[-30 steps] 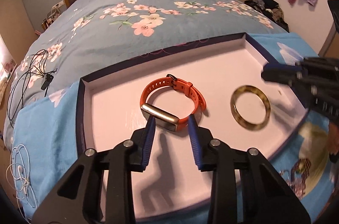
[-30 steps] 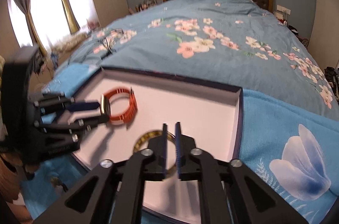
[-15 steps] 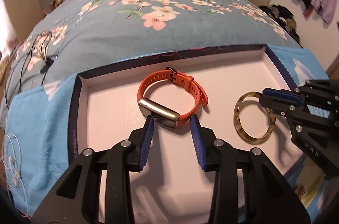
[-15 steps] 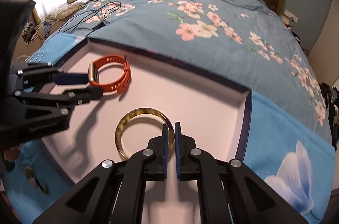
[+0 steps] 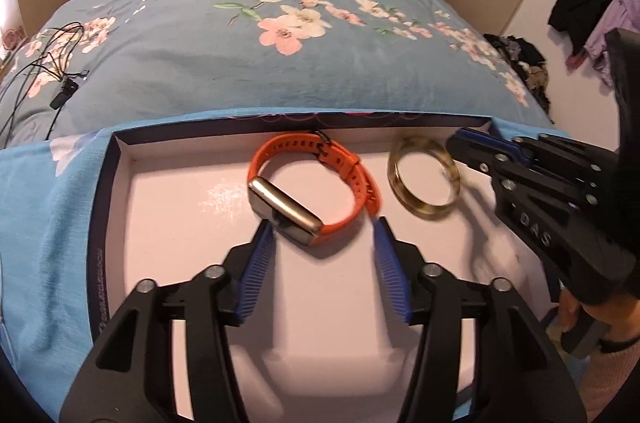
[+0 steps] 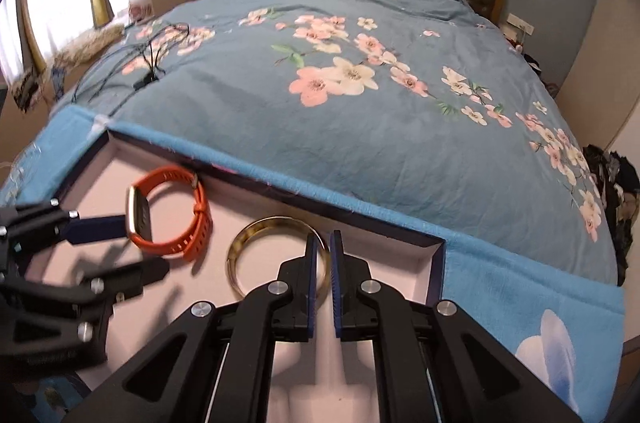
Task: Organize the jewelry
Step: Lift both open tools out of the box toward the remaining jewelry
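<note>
Right gripper (image 6: 325,243): blue pads nearly together, pinching the rim of the translucent amber-and-cream resin bangle (image 6: 256,255). Bangle sits lower centre of the right wrist view, in the shallow white tray with dark navy walls (image 6: 436,263), near the far wall. Whether it's lifted or resting I can't tell.

Left gripper (image 5: 322,235): jaws wide apart, holding nothing, pads flanking the silver face of the orange silicone fitness band (image 5: 316,183), mid-frame in the left wrist view. Band lies just beside the bangle, not touching as far as I can see.

My read of the step: placing the bangle next to the band.
- Keep the pinch square on the rim; thin hard ring, likely to twist or slip.
- Set it flat before releasing.
- Don't nudge the band strap.
- Keep left clear of right's path.

Count: 1 bangle, 1 band, 1 tray, 2 grippers.
</note>
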`<control>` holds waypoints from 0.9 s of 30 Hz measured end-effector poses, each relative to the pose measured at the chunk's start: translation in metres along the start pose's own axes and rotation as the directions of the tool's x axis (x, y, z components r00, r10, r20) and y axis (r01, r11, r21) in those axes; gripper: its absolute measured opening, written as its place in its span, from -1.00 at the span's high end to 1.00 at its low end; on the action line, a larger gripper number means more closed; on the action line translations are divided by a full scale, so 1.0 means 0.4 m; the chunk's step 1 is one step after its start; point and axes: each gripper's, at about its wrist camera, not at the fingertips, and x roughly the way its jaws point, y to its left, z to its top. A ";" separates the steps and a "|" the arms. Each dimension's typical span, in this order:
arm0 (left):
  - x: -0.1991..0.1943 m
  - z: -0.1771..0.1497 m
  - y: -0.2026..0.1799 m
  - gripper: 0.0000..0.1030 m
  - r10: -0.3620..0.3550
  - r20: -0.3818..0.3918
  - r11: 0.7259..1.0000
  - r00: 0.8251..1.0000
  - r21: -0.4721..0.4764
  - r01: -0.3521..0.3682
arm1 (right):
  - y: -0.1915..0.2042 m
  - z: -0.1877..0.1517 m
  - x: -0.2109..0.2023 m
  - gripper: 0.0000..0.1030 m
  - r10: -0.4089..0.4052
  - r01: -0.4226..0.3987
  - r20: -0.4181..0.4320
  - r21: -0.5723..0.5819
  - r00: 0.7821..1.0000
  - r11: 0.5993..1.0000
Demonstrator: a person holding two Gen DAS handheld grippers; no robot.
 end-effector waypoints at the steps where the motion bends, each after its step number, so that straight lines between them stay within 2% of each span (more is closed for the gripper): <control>1: -0.011 -0.004 -0.001 -0.15 -0.009 0.009 1.000 1.000 0.005 0.009 | -0.003 -0.002 -0.012 0.80 0.002 -0.002 0.017 0.011 1.000 1.000; 3: -0.041 -0.018 -0.006 -0.15 -0.012 0.039 0.999 0.999 0.030 0.011 | -0.009 -0.013 -0.045 0.68 0.034 -0.035 0.053 0.032 0.998 0.999; 6: -0.100 -0.050 -0.008 -0.16 -0.032 0.092 0.998 0.995 0.062 0.027 | -0.005 -0.047 -0.116 0.65 0.084 -0.087 0.116 0.022 0.990 0.996; 9: -0.182 -0.099 -0.013 -0.23 -0.061 0.169 0.991 0.984 0.125 0.040 | 0.008 -0.098 -0.196 0.43 0.141 -0.141 0.167 -0.015 0.976 0.990; 12: -0.247 -0.150 -0.011 -0.26 -0.088 0.216 0.984 0.973 0.169 0.051 | 0.017 -0.161 -0.261 0.43 0.175 -0.170 0.188 -0.046 0.966 0.984; 17: -0.309 -0.252 0.008 -0.26 -0.082 0.243 0.979 0.967 0.199 0.033 | 0.015 -0.272 -0.305 0.43 0.220 -0.219 0.150 -0.021 0.964 0.975; 23: -0.336 -0.354 0.031 -0.26 -0.091 0.224 0.975 0.970 0.220 0.041 | 0.018 -0.390 -0.309 0.43 0.224 -0.228 0.078 0.041 0.971 0.973; 27: -0.347 -0.411 0.017 -0.26 -0.104 0.217 0.963 0.971 0.265 0.044 | 0.021 -0.439 -0.304 0.43 0.223 -0.225 0.046 0.069 0.974 0.972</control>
